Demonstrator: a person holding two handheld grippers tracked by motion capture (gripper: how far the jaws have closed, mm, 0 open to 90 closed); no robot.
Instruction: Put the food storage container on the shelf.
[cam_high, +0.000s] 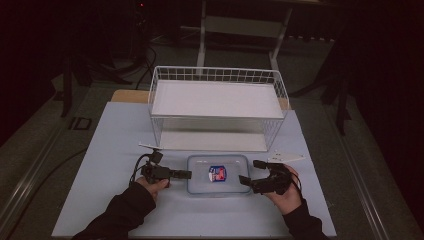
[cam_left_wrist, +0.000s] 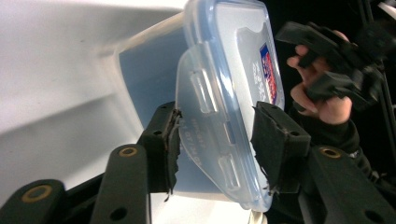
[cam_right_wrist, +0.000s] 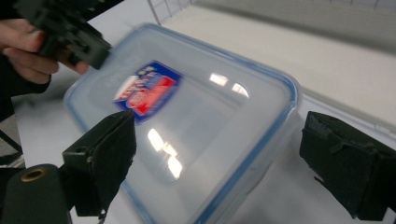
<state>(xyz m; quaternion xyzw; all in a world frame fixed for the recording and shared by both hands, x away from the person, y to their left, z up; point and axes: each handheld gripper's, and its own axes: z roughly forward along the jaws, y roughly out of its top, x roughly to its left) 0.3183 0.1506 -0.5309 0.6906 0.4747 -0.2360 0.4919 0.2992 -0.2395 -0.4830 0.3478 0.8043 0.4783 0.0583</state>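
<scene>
Left gripper view puts my left gripper (cam_left_wrist: 215, 140) with its 2 jaws astride a latch flap of the lidded container (cam_high: 218, 174), one pad touching and the other just off, so I count it not yet clamped. The container sits flat on the table (cam_high: 110, 150) just in front of the wire basket (cam_high: 218, 107). My right gripper (cam_right_wrist: 219, 163) hangs wide open over its opposite end (no contact), so a one-sided tug could skid or tip it.
</scene>
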